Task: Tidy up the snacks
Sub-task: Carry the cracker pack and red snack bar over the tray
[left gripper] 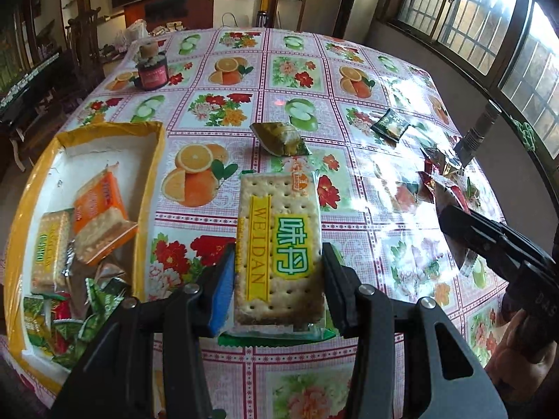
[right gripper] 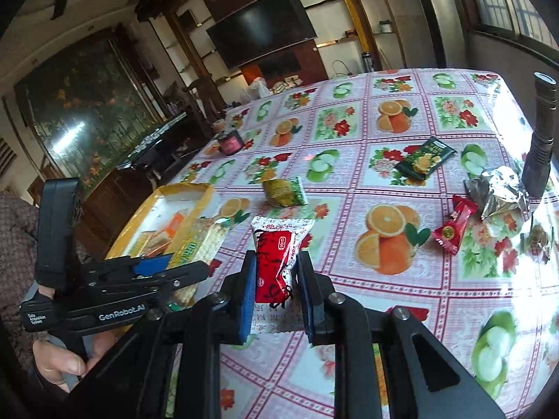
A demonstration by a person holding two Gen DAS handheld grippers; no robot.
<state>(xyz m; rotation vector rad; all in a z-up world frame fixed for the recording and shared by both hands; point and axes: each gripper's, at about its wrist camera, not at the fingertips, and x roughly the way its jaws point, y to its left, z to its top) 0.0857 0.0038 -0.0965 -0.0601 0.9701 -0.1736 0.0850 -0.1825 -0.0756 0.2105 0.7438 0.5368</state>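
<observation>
My left gripper [left gripper: 277, 256] is shut on a yellow-labelled cracker pack [left gripper: 279, 241], held lengthwise above the fruit-print tablecloth [left gripper: 244, 104]. Left of it stands a yellow-rimmed box [left gripper: 153, 174] holding an orange biscuit pack [left gripper: 99, 199], another cracker pack and several small wrapped candies. In the right wrist view my right gripper [right gripper: 276, 258] is shut on a red-and-white snack packet [right gripper: 276, 262], lifted off the cloth. The same box [right gripper: 206, 192] lies to its left. The left gripper and its cracker pack [right gripper: 201, 244] are between them.
Loose on the table are a green packet [right gripper: 284, 192], a dark green packet [right gripper: 424, 159], a red candy [right gripper: 454, 223] and a silver wrapper [right gripper: 499, 192]. A black flashlight [right gripper: 541, 132] stands at the right edge. A dark jar [left gripper: 152, 73] sits far left.
</observation>
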